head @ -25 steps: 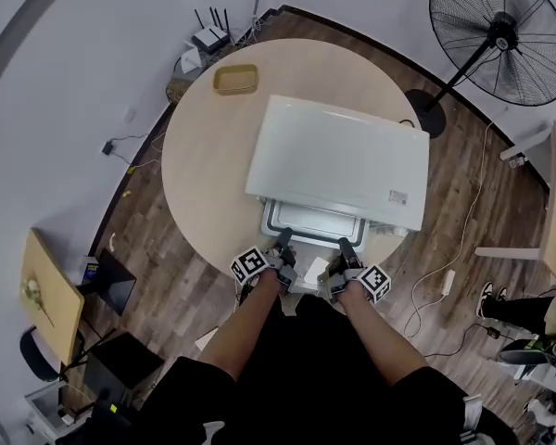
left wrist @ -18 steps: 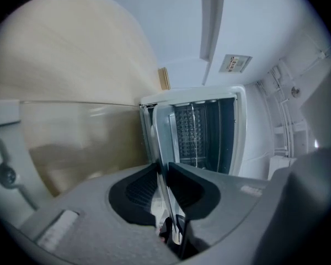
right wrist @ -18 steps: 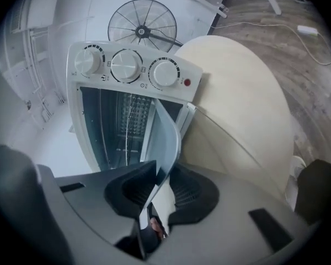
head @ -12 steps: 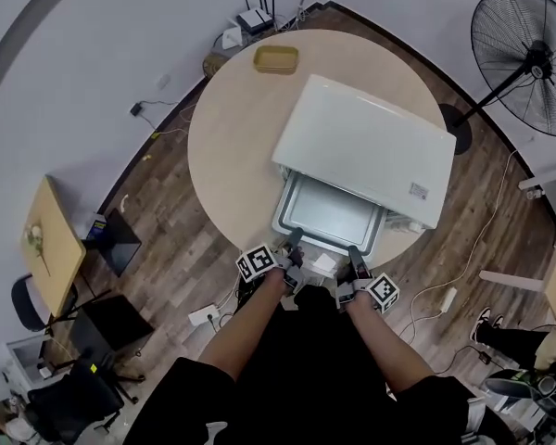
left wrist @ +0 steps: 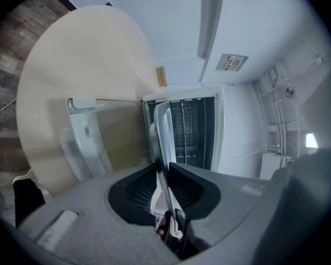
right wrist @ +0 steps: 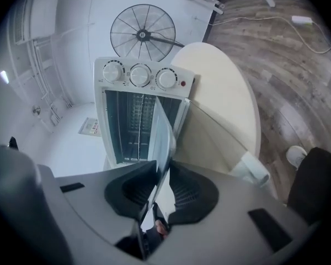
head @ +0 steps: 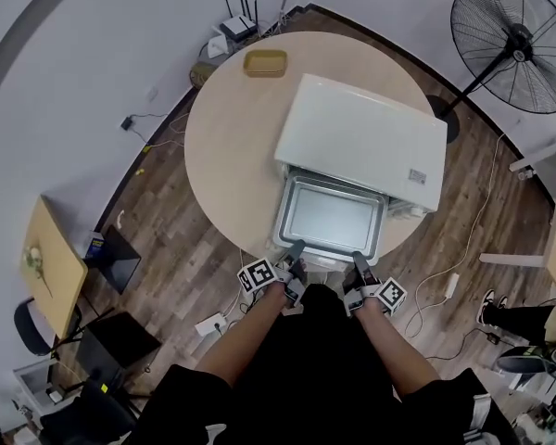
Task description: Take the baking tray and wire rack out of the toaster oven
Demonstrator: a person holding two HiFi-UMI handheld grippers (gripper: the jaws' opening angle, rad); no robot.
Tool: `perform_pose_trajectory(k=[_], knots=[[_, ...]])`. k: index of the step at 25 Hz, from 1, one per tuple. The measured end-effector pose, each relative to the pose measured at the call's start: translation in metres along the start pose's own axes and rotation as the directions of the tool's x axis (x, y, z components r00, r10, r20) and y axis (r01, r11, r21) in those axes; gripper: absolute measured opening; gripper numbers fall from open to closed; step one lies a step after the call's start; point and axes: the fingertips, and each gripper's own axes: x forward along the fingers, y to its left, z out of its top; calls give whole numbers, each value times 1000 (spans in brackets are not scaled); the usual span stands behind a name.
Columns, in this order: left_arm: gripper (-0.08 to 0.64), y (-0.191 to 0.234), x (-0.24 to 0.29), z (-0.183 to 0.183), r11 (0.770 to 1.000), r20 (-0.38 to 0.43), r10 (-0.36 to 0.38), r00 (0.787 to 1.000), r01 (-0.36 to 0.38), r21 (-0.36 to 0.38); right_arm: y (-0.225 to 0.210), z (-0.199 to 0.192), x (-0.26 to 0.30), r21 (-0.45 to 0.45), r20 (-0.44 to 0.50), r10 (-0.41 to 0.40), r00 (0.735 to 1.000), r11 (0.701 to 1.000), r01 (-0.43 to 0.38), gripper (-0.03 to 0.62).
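A white toaster oven (head: 361, 142) stands on a round wooden table (head: 227, 146), its front facing me. The metal baking tray (head: 332, 219) sticks out of the oven mouth, most of it showing above the open glass door (left wrist: 94, 142). My left gripper (head: 295, 250) is shut on the tray's near rim at the left, and my right gripper (head: 359, 261) is shut on the same rim at the right. In the left gripper view the tray's edge (left wrist: 163, 131) runs between the pads of the left gripper (left wrist: 163, 173). In the right gripper view the tray (right wrist: 164, 131) runs into the right gripper (right wrist: 164, 175). A wire grid (left wrist: 187, 127) shows inside the oven.
A small yellow dish (head: 264, 62) lies on the table's far side. A black standing fan (head: 511, 43) is behind the oven on the right. A router (head: 233, 28) and cables lie on the floor; a low side table (head: 46, 272) stands to the left. Three knobs (right wrist: 140, 75) line the oven's front.
The tray has slid out of the oven toward me. Both grippers have drawn back with it past the table's near edge, still shut on its rim.
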Motion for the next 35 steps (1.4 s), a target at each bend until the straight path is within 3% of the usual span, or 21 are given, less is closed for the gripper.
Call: perform_pose_trajectory(k=[12,27,35], knots=[[77,-1,-84,12,999,-38,-48,998,48,-17,34,-74,-23,-137,-10,55,998,989,-56,74],[77,5,-214,110,998,102,-61,993,63,-19,85,-213,29,-195,-89,110,990,973,-126,80],[77,4,-254,159,996,201,-90,975,93,-2,111,-262,64,-182,-142,128,981,971,-153,80]])
